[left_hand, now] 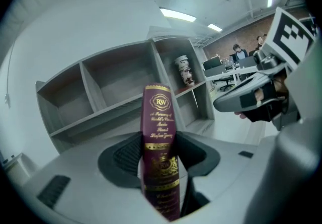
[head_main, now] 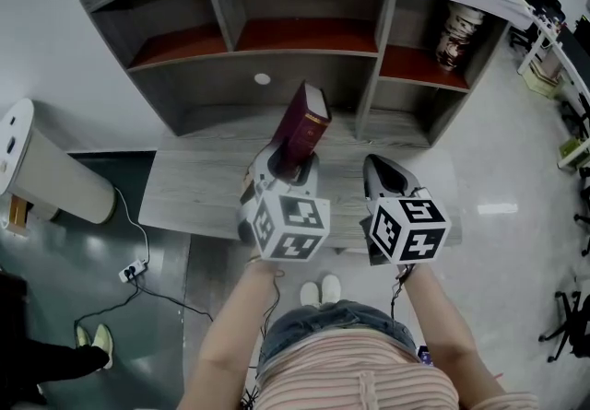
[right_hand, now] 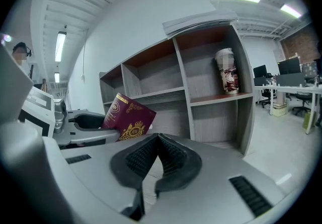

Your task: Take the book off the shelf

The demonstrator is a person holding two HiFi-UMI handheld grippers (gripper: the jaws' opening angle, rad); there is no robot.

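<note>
The left gripper (head_main: 293,169) pinched the maroon gold-lettered hardcover book (head_main: 305,125) above the grey wooden desk (head_main: 198,182), in front of the grey wooden shelf unit (head_main: 267,81). The right gripper (head_main: 380,170) hung beside it, jaws together, empty. A patterned cylindrical tin (head_main: 457,34) stood in the unit's right compartment.

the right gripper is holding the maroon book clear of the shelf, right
Not quite. It is the left gripper that holds the maroon book clear of the shelf. The left gripper view shows its jaws clamped on the book near the spine. In the right gripper view, the right gripper has nothing between its jaws.
</note>
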